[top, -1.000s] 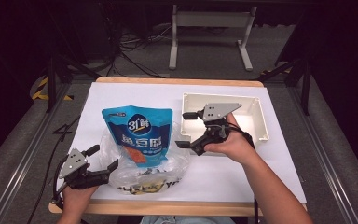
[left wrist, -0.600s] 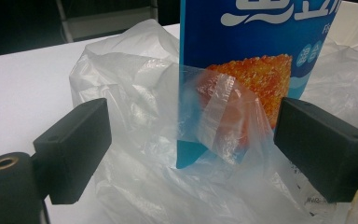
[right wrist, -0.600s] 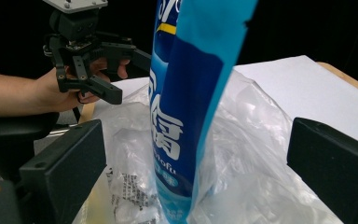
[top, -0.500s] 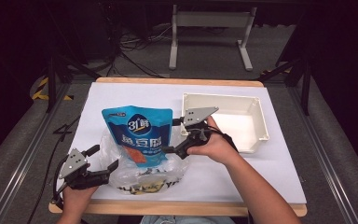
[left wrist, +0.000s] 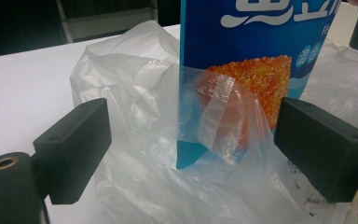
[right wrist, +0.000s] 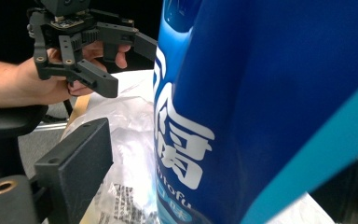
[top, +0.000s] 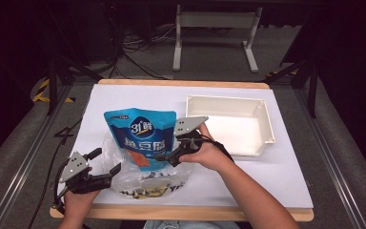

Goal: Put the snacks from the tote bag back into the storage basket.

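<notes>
Pulling a blue pouch out of a clear plastic bag looks like the step in hand, and the scene reads as about midway through it. Largest is the worktop [top: 286, 181], covered in white, with a white tray [top: 267, 125] lying empty at about two o'clock from the pouch. Next, the clear plastic bag [top: 124, 179] slumps crumpled at the near edge, its film lapping the lower part of the blue pouch [top: 140, 136], which stands upright in the bag's mouth at the worktop's centre-left. Smaller, the right gripper [top: 167, 156] comes in from three o'clock with its jaws spread to either side of the pouch's edge, not yet pinched on it. The left gripper [top: 106, 164], at about seven o'clock from the pouch, hangs with jaws apart just beside the bag, gripping nothing. By my judgement, the next move calls for the right jaws to close on the pouch while the left pins the film, so the pouch lifts free toward the tray.
</notes>
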`<state>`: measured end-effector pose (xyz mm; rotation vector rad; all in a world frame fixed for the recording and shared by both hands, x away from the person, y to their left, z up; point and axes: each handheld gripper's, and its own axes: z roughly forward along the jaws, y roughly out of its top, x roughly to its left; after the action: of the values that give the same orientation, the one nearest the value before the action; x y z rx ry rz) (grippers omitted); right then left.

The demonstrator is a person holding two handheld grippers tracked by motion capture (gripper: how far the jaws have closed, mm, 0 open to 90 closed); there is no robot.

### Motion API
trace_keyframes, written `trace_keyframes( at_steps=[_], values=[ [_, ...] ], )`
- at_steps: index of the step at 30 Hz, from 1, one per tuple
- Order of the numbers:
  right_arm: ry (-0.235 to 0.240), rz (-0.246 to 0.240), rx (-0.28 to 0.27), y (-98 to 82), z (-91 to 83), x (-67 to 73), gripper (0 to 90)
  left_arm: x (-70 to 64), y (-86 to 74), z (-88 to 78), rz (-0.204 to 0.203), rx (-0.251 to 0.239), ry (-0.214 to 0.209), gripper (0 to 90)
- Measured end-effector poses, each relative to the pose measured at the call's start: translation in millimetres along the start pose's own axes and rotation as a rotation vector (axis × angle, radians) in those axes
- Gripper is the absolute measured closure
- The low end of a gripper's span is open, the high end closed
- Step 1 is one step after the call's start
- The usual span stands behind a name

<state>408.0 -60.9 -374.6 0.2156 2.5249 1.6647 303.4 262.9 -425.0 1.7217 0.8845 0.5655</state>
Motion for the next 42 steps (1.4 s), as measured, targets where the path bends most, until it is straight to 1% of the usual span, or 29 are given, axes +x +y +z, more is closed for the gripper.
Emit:
trace_keyframes(
  at_steps=[1,3,8,14,16,17,18,19,21,22,24,25,26,29,31,32,42],
  values=[
    [-0.005,0.003,-0.017,-2.8,2.2,-0.2,11.0,0.1,0.0,0.0,-0.001,0.000,0.000,11.8],
    [-0.010,0.004,-0.024,-4.5,3.1,-1.0,11.0,0.1,0.0,0.1,-0.001,0.000,0.000,11.8],
    [-0.025,0.001,-0.033,-8.1,6.0,-2.8,11.9,-0.2,0.0,0.4,-0.001,0.002,-0.002,11.8],
    [-0.044,-0.010,-0.050,-9.6,7.4,-1.9,16.5,-0.3,0.0,0.7,-0.001,0.005,-0.001,11.8],
    [-0.042,-0.007,-0.051,-9.9,7.6,-1.6,17.3,-0.2,-0.1,0.7,-0.001,0.003,-0.002,11.8],
    [-0.045,-0.014,-0.049,-10.8,8.3,-2.1,17.4,0.0,-0.1,0.6,-0.002,0.003,-0.002,11.8],
    [-0.051,-0.012,-0.050,-11.8,9.0,-2.0,18.4,0.0,-0.2,0.7,-0.003,0.003,-0.003,11.8],
    [-0.052,-0.012,-0.046,-12.7,9.5,-2.1,21.3,0.1,-0.2,0.8,-0.004,0.002,-0.004,11.8],
    [-0.051,-0.005,-0.047,-15.0,10.4,-1.2,30.7,-0.1,-0.3,1.1,-0.005,0.003,-0.006,11.8],
    [-0.047,-0.003,-0.049,-16.5,11.4,-0.9,31.8,0.0,-0.2,1.0,-0.003,0.003,-0.006,11.8],
    [-0.037,0.001,-0.042,-18.3,12.7,-1.3,36.6,0.0,-0.2,1.1,-0.005,0.004,-0.006,11.8],
    [-0.025,0.010,-0.039,-19.3,13.3,-1.6,42.4,0.0,-0.3,1.3,-0.005,0.003,-0.005,11.8],
    [-0.017,0.014,-0.037,-19.7,13.4,-1.5,45.2,0.1,-0.2,1.2,-0.005,0.005,-0.003,11.7],
    [-0.013,0.020,-0.024,-18.9,13.0,-1.1,51.3,0.3,-0.3,1.6,-0.006,0.003,-0.001,11.8],
    [-0.011,0.027,-0.016,-18.5,12.6,-1.1,52.4,0.3,-0.4,1.6,-0.006,0.002,0.000,11.8],
    [-0.012,0.038,-0.006,-17.3,12.4,-0.1,54.2,0.2,-0.4,1.6,-0.007,0.003,0.000,11.8],
    [-0.042,0.039,0.006,-15.0,13.6,4.9,58.7,0.3,-0.3,1.3,-0.005,0.003,0.002,11.8]
  ],
)
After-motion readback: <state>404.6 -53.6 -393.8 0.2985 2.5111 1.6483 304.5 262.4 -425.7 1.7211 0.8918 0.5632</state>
